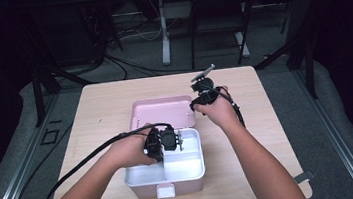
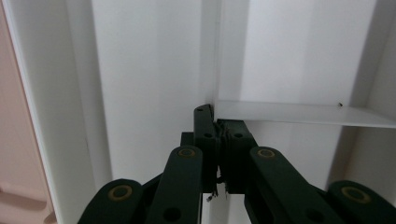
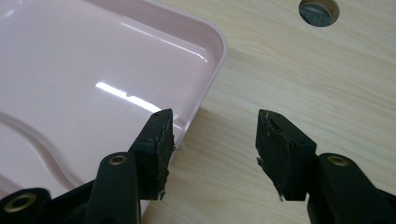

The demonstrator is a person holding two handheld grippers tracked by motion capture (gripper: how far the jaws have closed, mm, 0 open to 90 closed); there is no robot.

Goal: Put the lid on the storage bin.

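Observation:
A pink box stands near the table's front edge, its pink lid lying open and flat behind it. Inside sits a white tray split into compartments by thin white dividers. My left gripper reaches into the tray from the left, and its jaws are shut on the edge of a divider. My right gripper hovers low at the lid's right corner. It stands open with nothing between the jaws; the lid's rim lies just beside its left jaw.
The light wooden table has bare room left, right and behind the box. A round hole in the tabletop lies beyond the right gripper. A white latch sits at the box's front. Cables trail from both grippers; table legs and frames stand behind.

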